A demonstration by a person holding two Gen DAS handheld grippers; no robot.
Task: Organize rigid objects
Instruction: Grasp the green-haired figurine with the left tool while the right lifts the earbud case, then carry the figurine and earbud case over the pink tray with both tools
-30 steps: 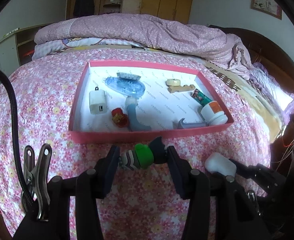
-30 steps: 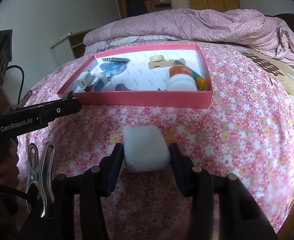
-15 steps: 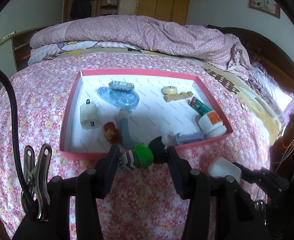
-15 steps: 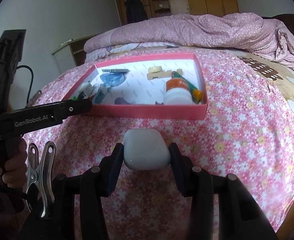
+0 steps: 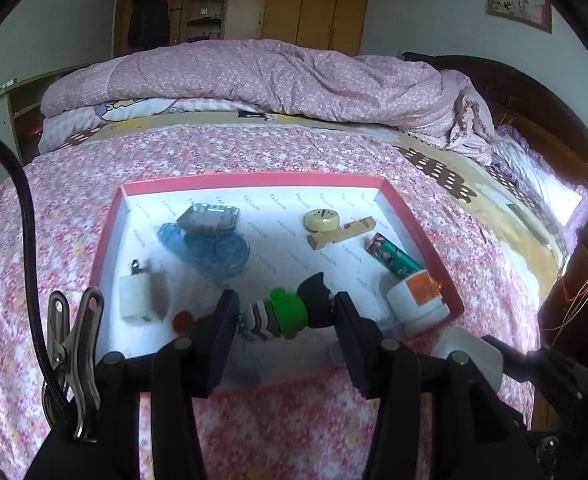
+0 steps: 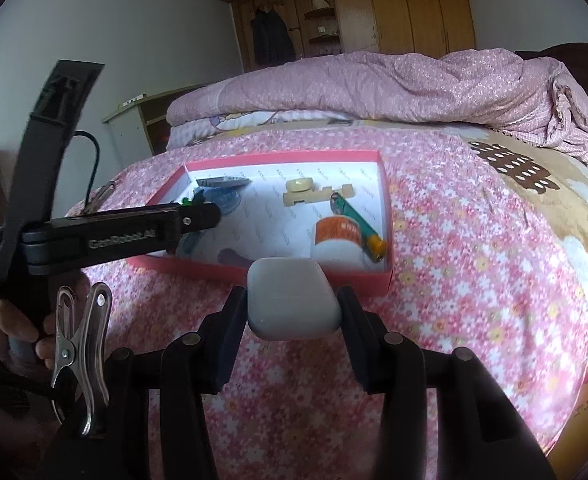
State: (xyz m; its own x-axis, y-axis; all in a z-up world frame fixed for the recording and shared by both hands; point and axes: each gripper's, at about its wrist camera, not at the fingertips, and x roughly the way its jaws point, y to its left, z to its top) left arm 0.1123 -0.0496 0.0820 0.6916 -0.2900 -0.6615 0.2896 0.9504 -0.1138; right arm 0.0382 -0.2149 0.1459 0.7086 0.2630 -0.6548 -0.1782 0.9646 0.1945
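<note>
**Two Grippers Hold Toys by the Pink Box**

While the left gripper (image 5: 286, 316) hangs over the near end of the shallow pink cardboard box with a white inside (image 5: 254, 178), its fingers (image 5: 222, 320) pinch a little toy figure with a green middle, striped end and dark head (image 5: 284, 314). The right gripper (image 6: 294, 304) is just in front of the box's near wall, and its fingers (image 6: 232, 320) squeeze a smooth white rounded case (image 6: 292, 298).

The box sits on a bed with a pink flowery sheet (image 5: 74, 184). Lots of things lie inside it already. A blue see-through tape tool (image 5: 206, 250) lies near the left side, with a small grey ridged tray (image 5: 210, 216) resting on it. A white plug with metal prongs (image 5: 142, 292) sits in the near left corner. A round cream disc (image 5: 321, 219) touches a pale wooden piece (image 5: 339, 234). A green lighter with flowers on it (image 5: 395, 256) lies by the right wall, next to a white jar with an orange label (image 5: 417, 308).

A small red thing (image 5: 184, 320) peeks out behind the left fingers, and it is too hidden to tell what it is. A silver metal clip (image 5: 74, 344) hangs on the gripper. A puffy pink quilt (image 5: 274, 76) is piled at the far end of the bed, with wooden cupboards (image 5: 294, 4) behind.
</note>
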